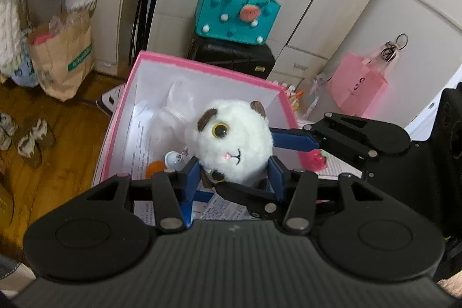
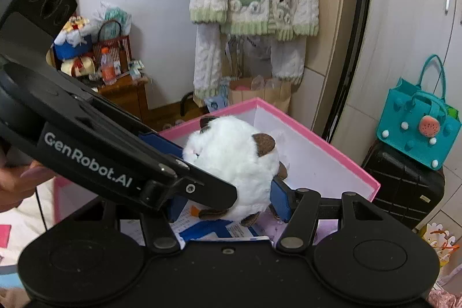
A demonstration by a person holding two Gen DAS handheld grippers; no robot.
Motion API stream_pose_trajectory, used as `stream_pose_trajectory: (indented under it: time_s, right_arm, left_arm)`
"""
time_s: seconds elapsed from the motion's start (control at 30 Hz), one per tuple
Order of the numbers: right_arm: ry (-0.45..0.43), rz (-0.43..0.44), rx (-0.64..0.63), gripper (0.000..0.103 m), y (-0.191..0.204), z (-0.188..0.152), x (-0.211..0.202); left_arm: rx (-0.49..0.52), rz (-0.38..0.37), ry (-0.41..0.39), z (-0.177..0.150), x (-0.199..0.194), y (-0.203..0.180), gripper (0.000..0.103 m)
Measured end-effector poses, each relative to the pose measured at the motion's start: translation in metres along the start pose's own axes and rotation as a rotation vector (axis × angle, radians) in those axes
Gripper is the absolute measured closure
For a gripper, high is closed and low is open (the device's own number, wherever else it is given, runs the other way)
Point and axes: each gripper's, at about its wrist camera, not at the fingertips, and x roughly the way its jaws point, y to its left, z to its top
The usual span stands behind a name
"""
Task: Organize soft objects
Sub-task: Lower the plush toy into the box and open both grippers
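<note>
Left wrist view: a round white plush toy (image 1: 232, 140) with brown ears is clamped between the blue pads of the left gripper (image 1: 235, 175), held right over the open pink box (image 1: 202, 68). The right gripper (image 1: 284, 147) is pressed onto the same toy from the side, so it's pinched by both. Papers and something white can be seen inside the box. A teal bag (image 1: 238, 6) is parked on a black case behind
</note>
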Motion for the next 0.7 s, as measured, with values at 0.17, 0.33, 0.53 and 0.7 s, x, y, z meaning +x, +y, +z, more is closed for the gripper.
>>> stream_pose_trajectory:
  time_s: [0.17, 0.33, 0.53, 0.7]
  right_arm:
    - [0.06, -0.013, -0.04, 0.038, 0.002, -0.007, 0.015]
    - [0.1, -0.052, -0.062, 0.037, 0.001, -0.011, 0.021]
    - [0.1, -0.072, -0.047, 0.036, 0.007, -0.013, 0.008]
    - [0.087, -0.086, -0.003, 0.036, 0.011, -0.013, -0.02]
  left_arm:
    - [-0.028, 0.004, 0.053, -0.001, 0.023, 0.013, 0.055]
    - [-0.038, 0.004, 0.092, -0.005, 0.038, 0.017, 0.056]
    - [-0.023, 0.015, 0.089, -0.009, 0.039, 0.012, 0.055]
    - [0.011, 0.009, 0.076, -0.012, 0.018, 0.001, 0.055]
